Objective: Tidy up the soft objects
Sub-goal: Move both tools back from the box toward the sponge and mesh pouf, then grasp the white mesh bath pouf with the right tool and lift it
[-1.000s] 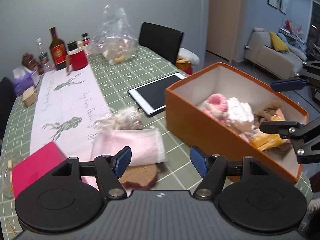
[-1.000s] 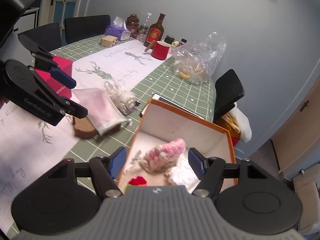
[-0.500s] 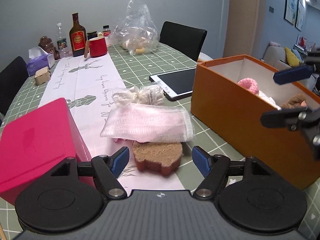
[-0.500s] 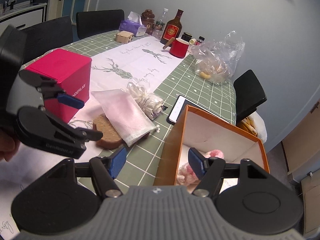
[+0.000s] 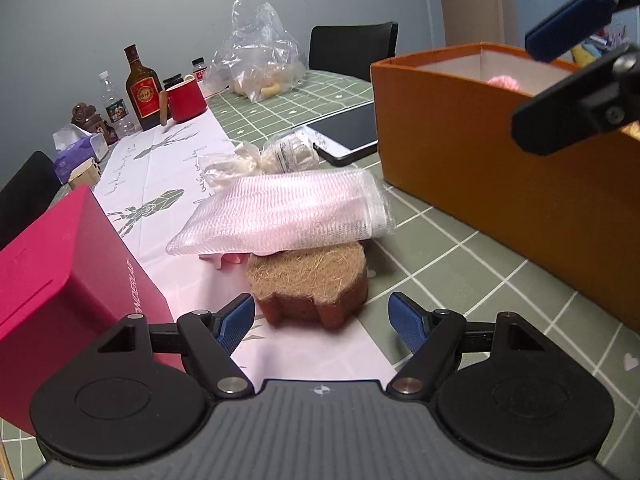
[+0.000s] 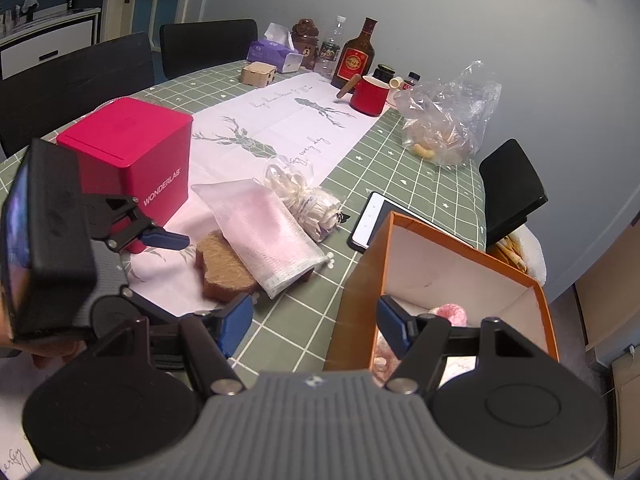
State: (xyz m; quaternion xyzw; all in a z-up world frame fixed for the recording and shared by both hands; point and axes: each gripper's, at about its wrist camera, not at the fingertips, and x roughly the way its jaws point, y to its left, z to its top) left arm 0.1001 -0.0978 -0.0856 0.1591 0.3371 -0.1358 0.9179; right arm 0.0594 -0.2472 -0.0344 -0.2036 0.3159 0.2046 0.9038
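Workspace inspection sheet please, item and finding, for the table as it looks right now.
Surface: green checked tablecloth with white runner.
Job's things: brown fibre pad partly under pink mesh pouch; orange box holds soft items.
Clutter: red box, tablet, red mug, bottle, plastic bag.
Grippers: left gripper open, jaws just opening, facing the pad; right gripper open, empty.
Cables: nothing seen.
Surroundings: black chairs, grey wall.
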